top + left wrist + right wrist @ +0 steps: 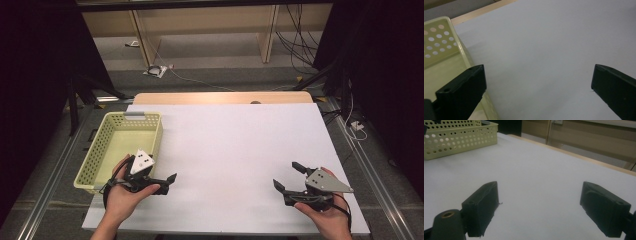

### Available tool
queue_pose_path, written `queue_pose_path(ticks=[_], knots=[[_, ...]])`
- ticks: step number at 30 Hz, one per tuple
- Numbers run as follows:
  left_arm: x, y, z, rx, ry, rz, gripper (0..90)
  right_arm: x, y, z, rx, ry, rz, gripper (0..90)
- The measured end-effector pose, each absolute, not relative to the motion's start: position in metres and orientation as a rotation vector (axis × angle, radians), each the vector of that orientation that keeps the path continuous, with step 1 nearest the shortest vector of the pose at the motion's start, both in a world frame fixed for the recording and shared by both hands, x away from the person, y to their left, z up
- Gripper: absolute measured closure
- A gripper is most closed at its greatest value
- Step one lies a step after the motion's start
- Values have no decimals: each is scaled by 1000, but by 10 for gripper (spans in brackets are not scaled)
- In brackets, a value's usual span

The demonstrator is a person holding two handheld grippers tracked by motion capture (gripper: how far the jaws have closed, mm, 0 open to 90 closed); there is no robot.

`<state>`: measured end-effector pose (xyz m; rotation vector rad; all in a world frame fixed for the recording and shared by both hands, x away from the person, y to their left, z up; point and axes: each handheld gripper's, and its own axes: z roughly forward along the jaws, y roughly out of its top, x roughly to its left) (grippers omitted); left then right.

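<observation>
Nothing is handled yet, so all the work seems still to come: the pale yellow perforated plastic basket (102, 150) stands empty at the left edge of the white table (235, 150). The left gripper (165, 182) hovers just beside the basket's near right corner, jaws wide apart and empty. The right gripper (287, 176), also spread and empty, is near the table's right front corner, well apart from the basket.

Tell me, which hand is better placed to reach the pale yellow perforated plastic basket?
Probably the left: the left gripper hovers beside the pale yellow perforated plastic basket, jaws open. The right gripper sits across the white table.
</observation>
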<state>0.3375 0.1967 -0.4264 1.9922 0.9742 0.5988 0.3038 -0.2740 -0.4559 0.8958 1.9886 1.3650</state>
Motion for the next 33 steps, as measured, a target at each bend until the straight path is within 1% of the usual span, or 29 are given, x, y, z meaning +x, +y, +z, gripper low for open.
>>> queue_pose_path(ticks=[14,18,22,33], knots=[[338,201,-420,2006,1005,587,0,304,-273,-456,891,1990,1364,160],[340,204,-416,2047,1057,567,4,303,-272,-455,883,1995,1360,160],[342,209,-411,2042,1097,559,16,303,-272,-456,885,2001,1354,160],[358,241,-392,2090,1213,494,24,304,-272,-456,892,1998,1334,160]])
